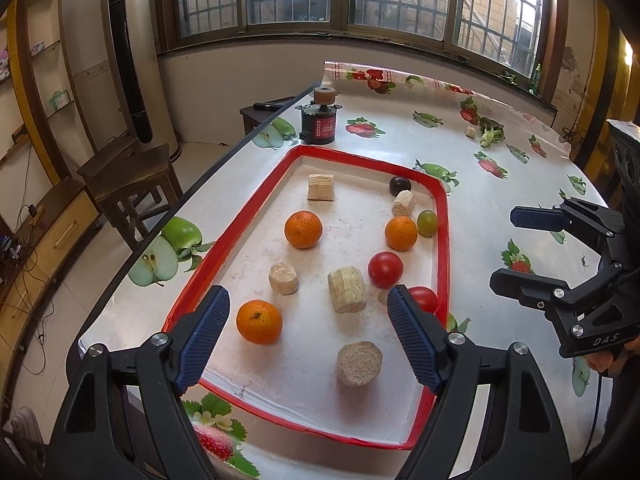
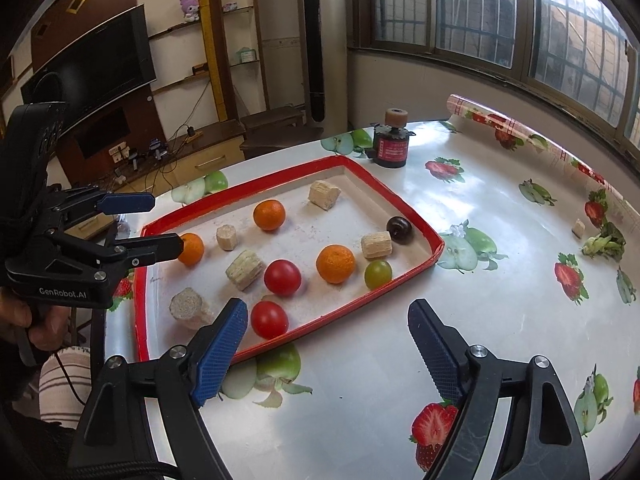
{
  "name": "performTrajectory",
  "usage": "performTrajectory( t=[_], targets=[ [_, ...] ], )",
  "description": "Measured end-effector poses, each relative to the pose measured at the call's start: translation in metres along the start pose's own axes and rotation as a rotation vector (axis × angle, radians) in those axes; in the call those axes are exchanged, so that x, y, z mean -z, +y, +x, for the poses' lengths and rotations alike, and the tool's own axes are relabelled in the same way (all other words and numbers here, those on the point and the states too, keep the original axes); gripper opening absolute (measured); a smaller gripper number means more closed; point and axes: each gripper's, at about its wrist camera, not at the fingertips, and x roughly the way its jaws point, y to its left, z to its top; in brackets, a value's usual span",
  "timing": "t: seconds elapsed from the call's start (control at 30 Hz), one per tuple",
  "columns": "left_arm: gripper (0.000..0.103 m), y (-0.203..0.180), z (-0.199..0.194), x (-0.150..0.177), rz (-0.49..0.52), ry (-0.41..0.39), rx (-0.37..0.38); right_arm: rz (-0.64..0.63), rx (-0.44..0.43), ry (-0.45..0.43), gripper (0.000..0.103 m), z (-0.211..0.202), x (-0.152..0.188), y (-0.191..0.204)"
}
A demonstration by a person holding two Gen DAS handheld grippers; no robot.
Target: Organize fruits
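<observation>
A red-rimmed tray [image 1: 442, 240] [image 2: 400, 276] holds three oranges [image 1: 303, 229] [image 2: 335, 263], two red tomatoes [image 1: 385, 269] [image 2: 282, 277], a green grape [image 1: 427, 223] [image 2: 377, 274], a dark plum [image 1: 400, 185] [image 2: 399, 230] and several beige blocks [image 1: 346, 289]. My left gripper [image 1: 308, 332] is open and empty above the tray's near end, an orange [image 1: 259, 321] by its left finger. My right gripper [image 2: 326, 350] is open and empty over the tablecloth just outside the tray. It shows in the left wrist view [image 1: 524, 248]; the left gripper shows in the right wrist view [image 2: 156, 224].
A black and red cylinder [image 1: 319, 122] [image 2: 391, 148] stands beyond the tray. A green sprig [image 2: 604, 242] and a small beige piece [image 2: 578, 227] lie at the table's far right. A wooden stool [image 1: 128, 176] stands left of the table edge.
</observation>
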Motion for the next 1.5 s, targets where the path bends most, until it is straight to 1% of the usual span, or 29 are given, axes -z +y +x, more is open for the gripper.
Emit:
performTrajectory(
  t=[0.1, 0.2, 0.27, 0.4, 0.57, 0.73, 1.0, 1.2, 1.33, 1.4, 1.43, 1.5],
  targets=[
    [0.082, -0.006, -0.007, 0.005, 0.018, -0.013, -0.005, -0.03, -0.031, -0.003, 0.086, -0.004, 0.004, 0.006],
    [0.082, -0.01, -0.014, 0.01, 0.045, -0.033, -0.041, -0.076, -0.05, 0.005, 0.087, -0.007, 0.008, 0.014],
    [0.082, -0.011, -0.019, 0.013, 0.057, -0.038, -0.048, -0.117, -0.057, 0.007, 0.087, -0.009, 0.011, 0.021],
    [0.082, -0.009, -0.026, 0.017, 0.051, -0.045, -0.051, -0.175, -0.069, 0.013, 0.087, -0.014, 0.018, 0.031],
    [0.082, -0.01, -0.033, 0.022, 0.054, -0.052, -0.062, -0.213, -0.087, 0.003, 0.088, -0.02, 0.023, 0.038],
    [0.082, -0.01, -0.039, 0.028, 0.058, -0.068, -0.065, -0.238, -0.089, -0.006, 0.088, -0.023, 0.028, 0.041],
    [0.082, -0.007, -0.046, 0.033, 0.035, -0.084, -0.065, -0.262, -0.082, -0.001, 0.088, -0.023, 0.033, 0.044],
    [0.082, -0.011, -0.043, 0.036, 0.045, -0.068, -0.043, -0.268, -0.072, 0.009, 0.088, -0.019, 0.035, 0.045],
    [0.082, -0.015, -0.045, 0.037, 0.052, -0.075, -0.039, -0.273, -0.064, 0.012, 0.088, -0.017, 0.037, 0.046],
    [0.082, -0.014, -0.048, 0.037, 0.051, -0.09, -0.047, -0.271, -0.041, -0.017, 0.088, -0.021, 0.036, 0.045],
    [0.082, -0.013, -0.051, 0.036, 0.047, -0.103, -0.052, -0.264, -0.027, -0.044, 0.088, -0.025, 0.034, 0.044],
    [0.081, -0.011, -0.057, 0.034, 0.041, -0.131, -0.067, -0.229, -0.026, -0.11, 0.088, -0.039, 0.028, 0.04]
  ],
)
